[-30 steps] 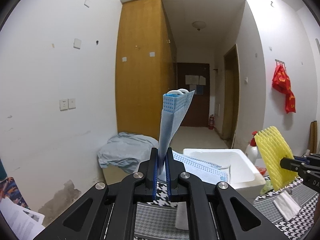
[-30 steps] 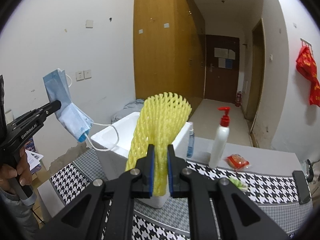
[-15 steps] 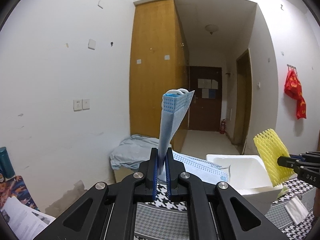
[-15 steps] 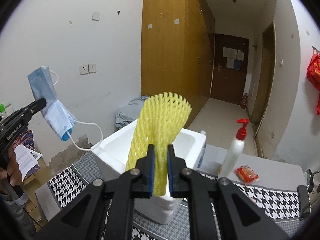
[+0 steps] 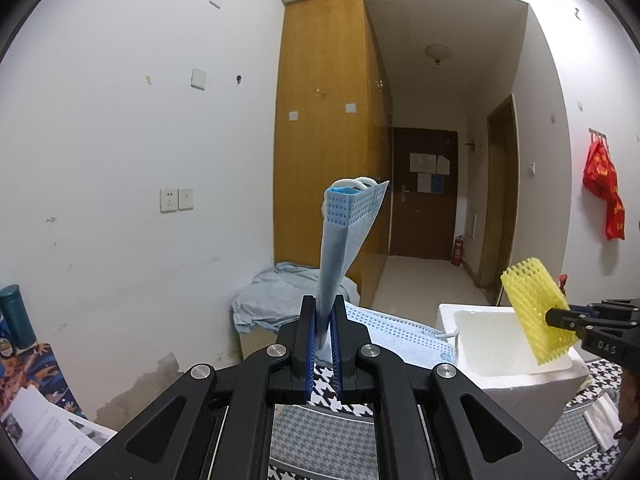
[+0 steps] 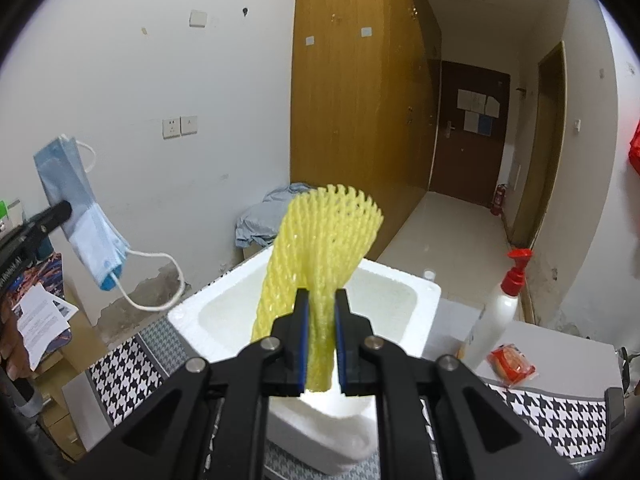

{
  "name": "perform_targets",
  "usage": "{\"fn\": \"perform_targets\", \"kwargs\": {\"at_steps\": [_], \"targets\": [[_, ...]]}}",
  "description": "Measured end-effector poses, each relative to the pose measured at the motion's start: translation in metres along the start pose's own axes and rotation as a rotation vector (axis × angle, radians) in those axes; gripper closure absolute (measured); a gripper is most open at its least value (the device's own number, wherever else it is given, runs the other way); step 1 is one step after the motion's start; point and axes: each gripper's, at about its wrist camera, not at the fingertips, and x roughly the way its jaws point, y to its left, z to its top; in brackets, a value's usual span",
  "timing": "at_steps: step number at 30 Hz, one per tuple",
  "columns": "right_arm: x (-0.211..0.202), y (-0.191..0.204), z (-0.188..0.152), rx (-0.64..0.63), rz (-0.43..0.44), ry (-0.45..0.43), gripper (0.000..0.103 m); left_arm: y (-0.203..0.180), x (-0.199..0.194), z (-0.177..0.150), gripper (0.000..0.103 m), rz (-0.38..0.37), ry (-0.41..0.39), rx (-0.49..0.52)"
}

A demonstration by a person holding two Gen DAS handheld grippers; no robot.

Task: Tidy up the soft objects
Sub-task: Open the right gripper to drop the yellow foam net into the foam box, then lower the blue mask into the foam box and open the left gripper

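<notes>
**Mask and foam net held over the table**

While the left gripper [image 5: 323,344] is clamped on a pale blue pleated face mask [image 5: 347,236], the left wrist view shows the mask standing upright from the jaws, with the white foam box [image 5: 480,336] to the right and the right gripper [image 5: 560,317] over it.

Seen from the right wrist, the right gripper [image 6: 321,340] is closed on a yellow foam mesh fruit sleeve [image 6: 320,256], above the box [image 6: 400,304] on the houndstooth tablecloth [image 6: 124,372]. A white pump bottle [image 6: 496,316] stands right of the box.
</notes>
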Motion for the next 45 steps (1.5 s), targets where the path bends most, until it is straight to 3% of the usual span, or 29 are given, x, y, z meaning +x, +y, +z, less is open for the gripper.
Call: {"fn": "perform_targets", "kwargs": {"at_steps": [4,6,13,18,27,29,45], "targets": [[0.007,-0.005,0.001,0.014,-0.004,0.009,0.088,0.001,0.000,0.000,0.096,-0.003,0.000,-0.001],[0.011,-0.008,0.000,0.024,-0.002,0.019,0.081,0.002,0.000,0.000,0.096,-0.005,0.000,-0.003],[0.012,-0.010,-0.003,0.029,-0.007,0.021,0.036,0.005,-0.001,0.005,0.096,-0.018,-0.005,-0.018],[0.000,-0.014,-0.002,0.041,0.006,0.006,0.033,0.001,-0.001,0.008,0.096,-0.044,-0.004,-0.029],[-0.025,-0.027,-0.012,0.064,-0.059,-0.025,0.012,-0.025,0.011,0.016,0.096,-0.123,0.007,-0.015],[-0.031,-0.029,-0.015,0.056,-0.087,-0.040,0.001,-0.032,0.015,0.015,0.096,-0.145,0.016,-0.012],[-0.058,-0.059,-0.037,0.082,-0.131,-0.055,0.000,-0.087,0.048,0.017,0.096,-0.263,0.103,0.038]]}}
